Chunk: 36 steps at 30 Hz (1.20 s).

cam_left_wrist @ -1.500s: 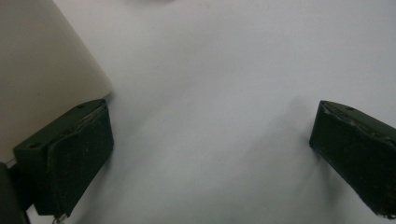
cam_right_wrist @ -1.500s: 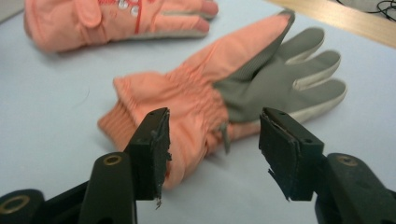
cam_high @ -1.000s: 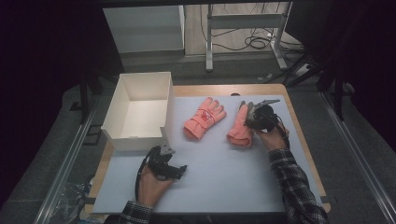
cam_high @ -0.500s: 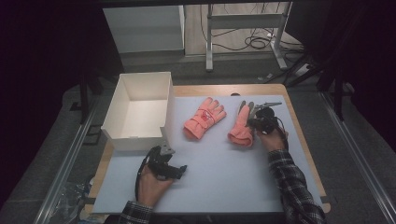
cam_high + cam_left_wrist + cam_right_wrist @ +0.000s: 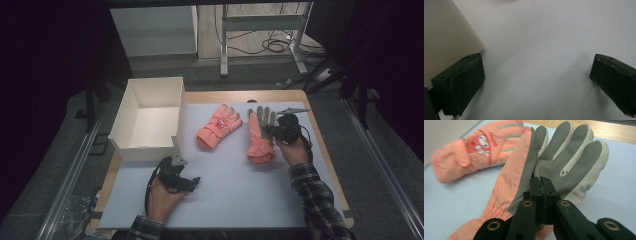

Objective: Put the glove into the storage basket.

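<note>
The right claw (image 5: 541, 185) is pinching shut on the palm fabric of the palm-up glove (image 5: 554, 162), its jaws having just been closing with the grey grip fabric caught between them. On the high view that glove (image 5: 260, 137) is lying at about three o'clock on the worktop (image 5: 240, 195), with its mate, the back-up glove (image 5: 218, 126), just beside it toward the centre and the white box (image 5: 147, 120) at nine o'clock. The left claw (image 5: 187, 182) is resting at seven o'clock near the box corner, jaws standing wide apart with nothing between them. The held glove is looking soft, padded and light, so it is likely going to droop and fold when lifted; the textured palm should be giving good grip, while the smooth orange shell might be slipping. Taking hold at the palm or cuff seems soundest
</note>
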Each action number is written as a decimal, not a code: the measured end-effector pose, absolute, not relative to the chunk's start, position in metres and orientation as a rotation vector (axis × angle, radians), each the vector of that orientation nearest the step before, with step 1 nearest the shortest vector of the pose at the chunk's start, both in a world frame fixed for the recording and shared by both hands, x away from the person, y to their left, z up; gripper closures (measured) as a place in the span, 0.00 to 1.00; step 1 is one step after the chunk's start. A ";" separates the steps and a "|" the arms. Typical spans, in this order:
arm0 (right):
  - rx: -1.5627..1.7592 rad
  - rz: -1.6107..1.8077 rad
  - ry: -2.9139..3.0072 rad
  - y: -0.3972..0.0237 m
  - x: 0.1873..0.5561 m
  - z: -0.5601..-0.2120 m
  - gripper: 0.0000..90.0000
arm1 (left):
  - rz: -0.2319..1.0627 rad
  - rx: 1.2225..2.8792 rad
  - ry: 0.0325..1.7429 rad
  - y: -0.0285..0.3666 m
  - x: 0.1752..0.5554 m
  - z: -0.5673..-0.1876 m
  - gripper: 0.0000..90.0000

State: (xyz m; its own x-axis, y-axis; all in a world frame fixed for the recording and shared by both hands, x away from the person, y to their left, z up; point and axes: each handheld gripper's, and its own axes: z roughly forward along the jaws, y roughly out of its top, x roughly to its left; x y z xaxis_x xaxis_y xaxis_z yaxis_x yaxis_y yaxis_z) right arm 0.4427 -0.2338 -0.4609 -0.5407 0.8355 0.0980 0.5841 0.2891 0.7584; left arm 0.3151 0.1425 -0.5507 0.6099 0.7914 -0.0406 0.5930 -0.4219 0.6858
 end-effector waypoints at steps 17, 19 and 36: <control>1.272 1.260 2.320 -0.199 0.381 -0.457 0.99 | 0.384 2.157 1.086 0.142 0.315 -0.551 0.00; 1.274 1.250 2.329 -0.196 0.376 -0.460 0.99 | 0.383 2.159 1.085 0.142 0.315 -0.551 0.00; 1.294 1.196 2.398 -0.199 0.366 -0.498 0.97 | 0.381 2.162 1.085 0.143 0.315 -0.551 0.00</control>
